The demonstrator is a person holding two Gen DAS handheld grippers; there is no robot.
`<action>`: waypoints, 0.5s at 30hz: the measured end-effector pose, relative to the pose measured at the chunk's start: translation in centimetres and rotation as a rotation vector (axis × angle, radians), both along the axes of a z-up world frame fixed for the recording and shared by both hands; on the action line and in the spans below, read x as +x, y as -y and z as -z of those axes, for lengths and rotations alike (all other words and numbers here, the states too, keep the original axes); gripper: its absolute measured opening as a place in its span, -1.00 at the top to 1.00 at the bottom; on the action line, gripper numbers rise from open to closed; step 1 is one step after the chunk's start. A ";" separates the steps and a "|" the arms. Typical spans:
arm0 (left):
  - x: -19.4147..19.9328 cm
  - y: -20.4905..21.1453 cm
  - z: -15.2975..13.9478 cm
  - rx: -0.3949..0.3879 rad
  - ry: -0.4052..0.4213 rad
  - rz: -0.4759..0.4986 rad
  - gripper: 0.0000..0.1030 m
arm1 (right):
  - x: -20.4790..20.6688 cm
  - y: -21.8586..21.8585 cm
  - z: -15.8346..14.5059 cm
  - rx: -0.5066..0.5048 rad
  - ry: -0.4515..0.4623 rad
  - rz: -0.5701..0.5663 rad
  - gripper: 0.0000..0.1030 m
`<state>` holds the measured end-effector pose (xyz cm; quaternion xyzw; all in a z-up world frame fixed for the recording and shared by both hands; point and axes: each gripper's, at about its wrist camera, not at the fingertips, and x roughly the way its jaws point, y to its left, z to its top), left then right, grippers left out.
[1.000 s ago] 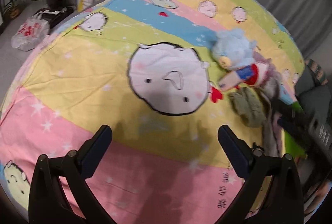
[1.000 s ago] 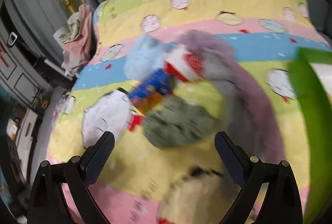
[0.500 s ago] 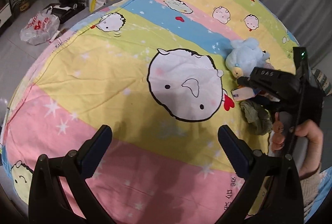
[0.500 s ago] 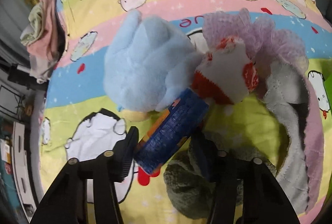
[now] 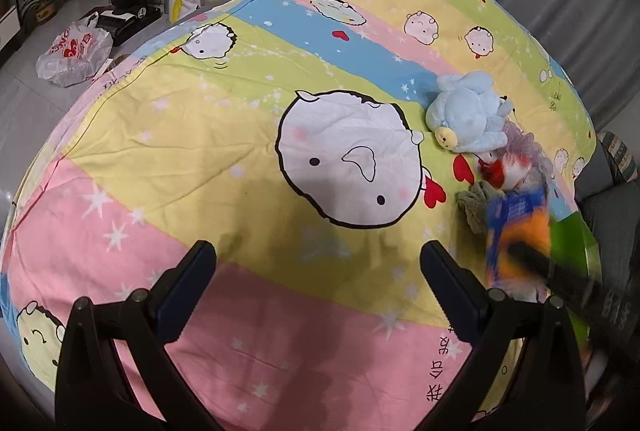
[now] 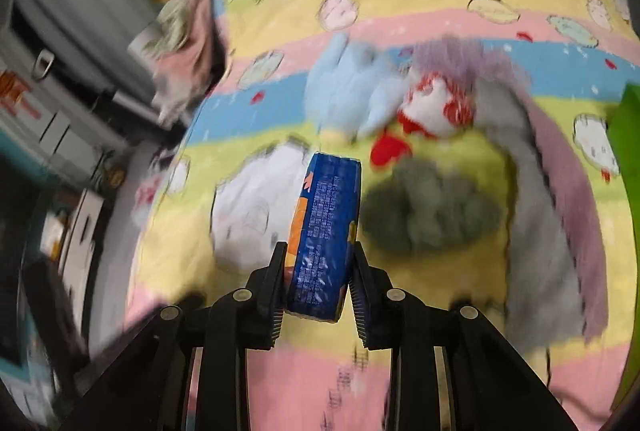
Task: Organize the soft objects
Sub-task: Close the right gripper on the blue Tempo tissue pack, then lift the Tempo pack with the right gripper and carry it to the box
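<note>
Bedspread is the work surface, striped, cartoon faces. At 2 o'clock in the left view sits the pile: grey-purple cloth, blue plush, olive cloth, red-white toy, clustered and touching. Green container edge at 3 o'clock, probably the drop target. Right gripper jaws just closed, now clamped on the blue-orange pack, lifted clear of the pile for sorting. Left gripper spread wide, empty, hovering over pink stripe.
</note>
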<state>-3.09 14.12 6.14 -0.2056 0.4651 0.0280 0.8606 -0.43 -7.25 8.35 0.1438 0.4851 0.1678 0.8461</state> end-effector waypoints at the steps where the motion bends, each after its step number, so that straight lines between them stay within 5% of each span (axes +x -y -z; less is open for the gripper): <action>1: -0.1 0.2 0.0 0.004 0.000 0.002 -0.97 | -0.5 0.1 0.4 0.002 -0.011 -0.009 0.41; 9: -0.1 0.8 0.4 0.007 -0.008 0.013 -0.97 | -3.5 1.3 4.4 -0.017 -0.125 -0.017 0.41; 15: -0.1 2.1 0.7 -0.062 -0.009 0.068 -0.95 | -3.6 4.0 2.8 -0.093 -0.136 0.090 -0.15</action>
